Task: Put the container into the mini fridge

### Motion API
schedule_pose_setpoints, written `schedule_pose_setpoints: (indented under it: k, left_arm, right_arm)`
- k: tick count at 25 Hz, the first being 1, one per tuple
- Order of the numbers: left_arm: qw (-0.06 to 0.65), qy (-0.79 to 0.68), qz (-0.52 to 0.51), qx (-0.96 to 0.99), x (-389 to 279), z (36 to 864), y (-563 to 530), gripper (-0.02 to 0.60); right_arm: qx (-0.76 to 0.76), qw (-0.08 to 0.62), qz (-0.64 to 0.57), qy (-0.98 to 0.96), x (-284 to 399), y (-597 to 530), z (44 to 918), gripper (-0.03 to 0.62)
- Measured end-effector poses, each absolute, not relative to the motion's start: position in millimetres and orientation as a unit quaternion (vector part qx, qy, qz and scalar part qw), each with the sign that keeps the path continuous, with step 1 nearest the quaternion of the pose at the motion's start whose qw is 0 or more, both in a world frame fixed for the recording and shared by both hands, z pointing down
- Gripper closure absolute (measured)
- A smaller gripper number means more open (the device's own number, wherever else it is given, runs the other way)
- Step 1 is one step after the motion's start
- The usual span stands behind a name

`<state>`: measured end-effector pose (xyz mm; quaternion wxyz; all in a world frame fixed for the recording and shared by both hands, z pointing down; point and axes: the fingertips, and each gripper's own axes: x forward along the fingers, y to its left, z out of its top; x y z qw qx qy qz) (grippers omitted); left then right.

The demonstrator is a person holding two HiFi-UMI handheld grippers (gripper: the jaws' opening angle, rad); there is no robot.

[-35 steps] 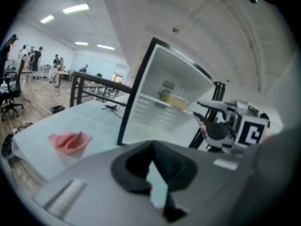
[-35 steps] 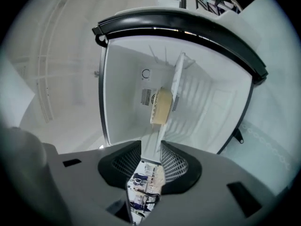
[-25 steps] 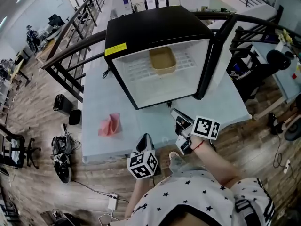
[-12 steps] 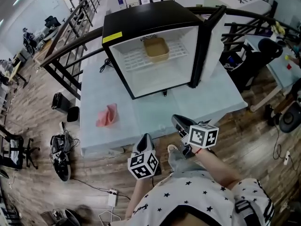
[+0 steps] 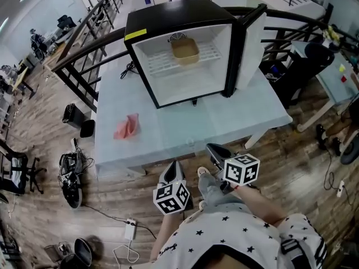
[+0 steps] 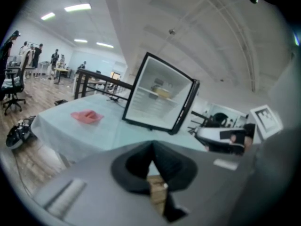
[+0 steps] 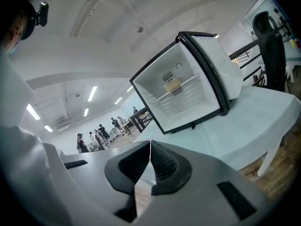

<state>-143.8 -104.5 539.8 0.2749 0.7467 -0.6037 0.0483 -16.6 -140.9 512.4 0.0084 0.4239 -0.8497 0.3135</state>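
A tan container rests on the wire shelf inside the black mini fridge, whose door stands open to the right. The same container shows in both gripper views, far ahead. My left gripper hangs off the table's near edge, jaws shut and holding nothing. My right gripper is also back past the near edge, shut and empty. In the left gripper view the jaws meet at the tips; in the right gripper view the jaws are pressed together.
The fridge stands on a pale blue table. A pink cloth lies on the table's left part. A black railing runs behind the table. Cables and gear lie on the wooden floor at the left.
Both grippers have drawn back from the fridge, from over the table to past its near edge. The fridge now looks farther away. The container stays on the shelf.
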Motion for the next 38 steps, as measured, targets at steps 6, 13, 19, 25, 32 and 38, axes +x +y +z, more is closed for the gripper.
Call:
schedule_pose_setpoints:
  k: [6,13,19,25,32,38]
  left_arm:
    - [0.279,-0.607,0.051,0.743,-137.7,545.1,-78.9,0.575]
    - [0.278,-0.608,0.052,0.742,-133.7,547.6,-60.9,0.575]
    - [0.275,-0.605,0.054,0.745,-127.9,546.2,-57.6,0.575]
    - [0.273,-0.600,0.056,0.750,-124.8,545.8,-58.4,0.575]
    - [0.274,-0.599,0.057,0.750,-120.4,547.5,-62.5,0.575]
    - [0.276,-0.597,0.055,0.751,-122.0,548.6,-65.4,0.575]
  right_arm:
    - [0.412,0.014,0.310,-0.857,-15.5,-113.6,518.4,0.569]
    - [0.409,0.017,0.317,-0.856,-11.9,-91.0,528.1,0.569]
    - [0.411,0.012,0.311,-0.857,-6.0,-87.2,523.8,0.569]
    - [0.420,0.020,0.299,-0.857,-2.3,-85.9,523.6,0.572]
    - [0.418,0.019,0.284,-0.863,0.0,-88.1,520.4,0.573]
    - [0.412,0.018,0.287,-0.865,-5.4,-89.7,520.4,0.574]
